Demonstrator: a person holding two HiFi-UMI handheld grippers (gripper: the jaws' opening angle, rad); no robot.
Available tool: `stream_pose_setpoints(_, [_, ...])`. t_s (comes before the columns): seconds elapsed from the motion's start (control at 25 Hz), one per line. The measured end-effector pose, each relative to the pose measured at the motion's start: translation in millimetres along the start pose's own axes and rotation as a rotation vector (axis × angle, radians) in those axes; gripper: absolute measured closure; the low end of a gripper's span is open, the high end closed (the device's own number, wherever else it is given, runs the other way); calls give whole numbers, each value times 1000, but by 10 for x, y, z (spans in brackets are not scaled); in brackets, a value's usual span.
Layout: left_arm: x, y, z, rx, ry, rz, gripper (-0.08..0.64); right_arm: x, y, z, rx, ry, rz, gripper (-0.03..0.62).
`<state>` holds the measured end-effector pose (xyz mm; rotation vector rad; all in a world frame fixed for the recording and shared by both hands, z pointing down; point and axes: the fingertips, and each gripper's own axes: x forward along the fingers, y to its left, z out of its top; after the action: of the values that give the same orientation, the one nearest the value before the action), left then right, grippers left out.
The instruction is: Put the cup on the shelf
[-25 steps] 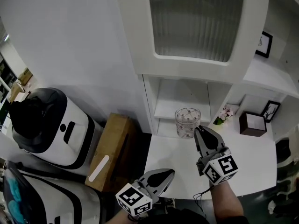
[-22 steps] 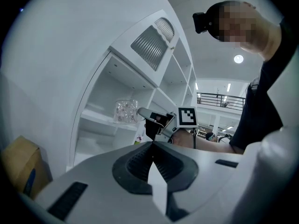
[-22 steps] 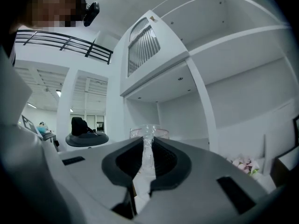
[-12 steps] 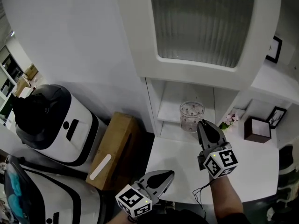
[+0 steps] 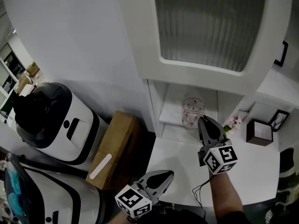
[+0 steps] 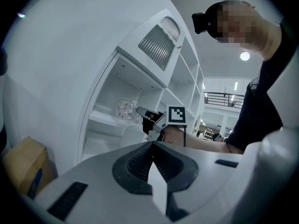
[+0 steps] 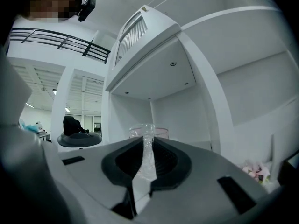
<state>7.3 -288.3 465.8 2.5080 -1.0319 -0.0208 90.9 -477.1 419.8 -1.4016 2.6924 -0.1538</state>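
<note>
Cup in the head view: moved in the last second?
Yes. The cup, held by the right gripper, has risen against the shelf board: its base hung below the board's edge, now about level with it.

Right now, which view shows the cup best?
Head view: the whole cup shows, held by the right gripper at the shelf. Left gripper view shows it small and distant; right gripper view shows only its rim.

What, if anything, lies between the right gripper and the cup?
Nothing: in the right gripper view, the right gripper has its jaws shut on the cup wall.
</note>
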Motion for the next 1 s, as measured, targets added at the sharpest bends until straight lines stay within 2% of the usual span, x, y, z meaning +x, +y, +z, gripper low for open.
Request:
stream_pose_setpoints(0.4, [32, 73, -40, -17, 1, 18, 555, 189, -125, -71, 2, 29, -13, 563])
stream_pose_setpoints(1.0, [-48, 78, -67, -29, -5, 30, 555, 260, -159, -293, -34, 147, -73, 560])
